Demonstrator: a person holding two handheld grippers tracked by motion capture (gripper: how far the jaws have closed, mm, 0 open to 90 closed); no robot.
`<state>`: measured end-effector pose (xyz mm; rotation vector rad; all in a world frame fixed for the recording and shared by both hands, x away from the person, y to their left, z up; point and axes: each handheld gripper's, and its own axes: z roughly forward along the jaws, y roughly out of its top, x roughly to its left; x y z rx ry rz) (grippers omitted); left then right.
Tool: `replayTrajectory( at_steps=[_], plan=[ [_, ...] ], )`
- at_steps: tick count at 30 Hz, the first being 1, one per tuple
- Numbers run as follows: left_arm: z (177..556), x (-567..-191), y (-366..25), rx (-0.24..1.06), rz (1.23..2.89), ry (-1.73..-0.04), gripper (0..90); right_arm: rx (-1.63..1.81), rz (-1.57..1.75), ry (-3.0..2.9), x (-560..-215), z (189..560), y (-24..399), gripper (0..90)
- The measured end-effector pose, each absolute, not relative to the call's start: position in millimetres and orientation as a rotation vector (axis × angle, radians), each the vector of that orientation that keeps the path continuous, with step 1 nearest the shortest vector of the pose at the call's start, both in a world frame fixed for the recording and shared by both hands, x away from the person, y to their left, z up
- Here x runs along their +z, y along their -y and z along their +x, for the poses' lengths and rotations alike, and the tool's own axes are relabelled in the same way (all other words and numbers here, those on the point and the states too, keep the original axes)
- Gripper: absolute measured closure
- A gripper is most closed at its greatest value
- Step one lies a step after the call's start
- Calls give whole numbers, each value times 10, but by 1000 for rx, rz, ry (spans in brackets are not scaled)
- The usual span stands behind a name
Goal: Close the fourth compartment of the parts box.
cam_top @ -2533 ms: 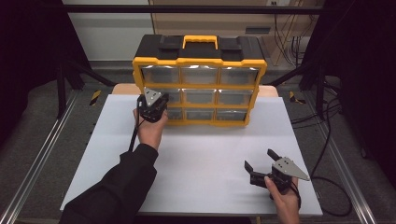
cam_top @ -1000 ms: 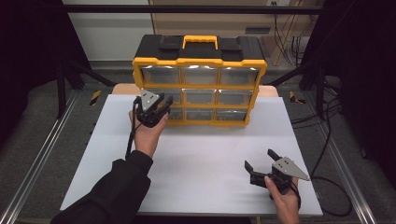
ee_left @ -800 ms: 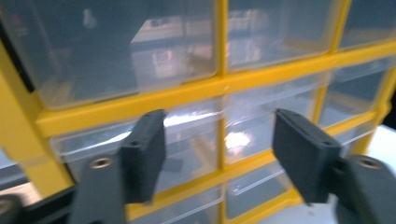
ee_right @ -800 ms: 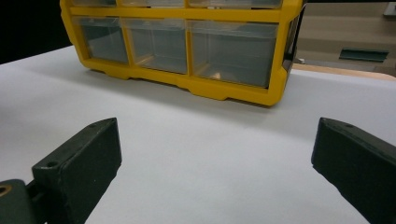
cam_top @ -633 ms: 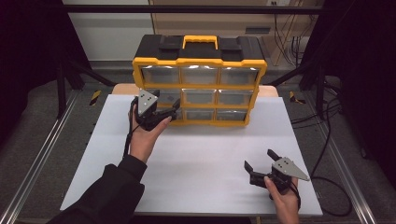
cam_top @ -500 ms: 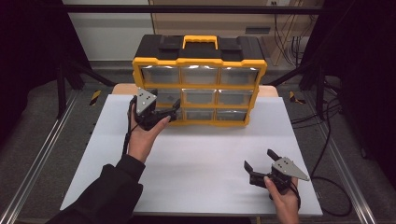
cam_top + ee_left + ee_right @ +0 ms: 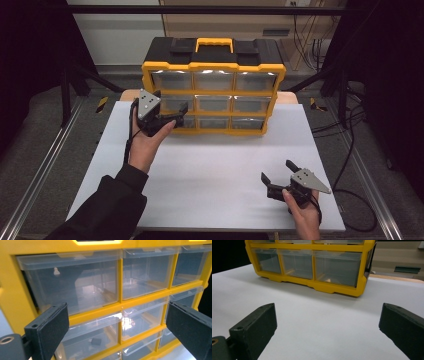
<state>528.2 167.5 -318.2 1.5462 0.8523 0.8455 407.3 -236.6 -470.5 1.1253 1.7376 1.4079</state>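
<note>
Organizer [image 7: 214,85], upper centre of frame: long axis left-right, drawers facing me. My left gripper [image 7: 172,114] has just opened, empty, at its left drawers; right gripper [image 7: 278,176] spread, lower right.

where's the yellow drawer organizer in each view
High view: the yellow drawer organizer stands at the table's far edge, top centre, with the left gripper at its left drawers.
Left gripper view: its clear drawers loom close between open jaws.
Right gripper view: its bottom row crosses the top.
Shared landmark: the yellow frame between clear drawers.
</note>
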Motion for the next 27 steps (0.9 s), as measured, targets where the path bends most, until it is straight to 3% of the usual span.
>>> replayTrajectory(
  at_steps=[27],
  plan=[
    [5298,-3025,-2220,891,1478,-901,7,1399,1119,-1740,-4709,4077,2362,19]
  ],
)
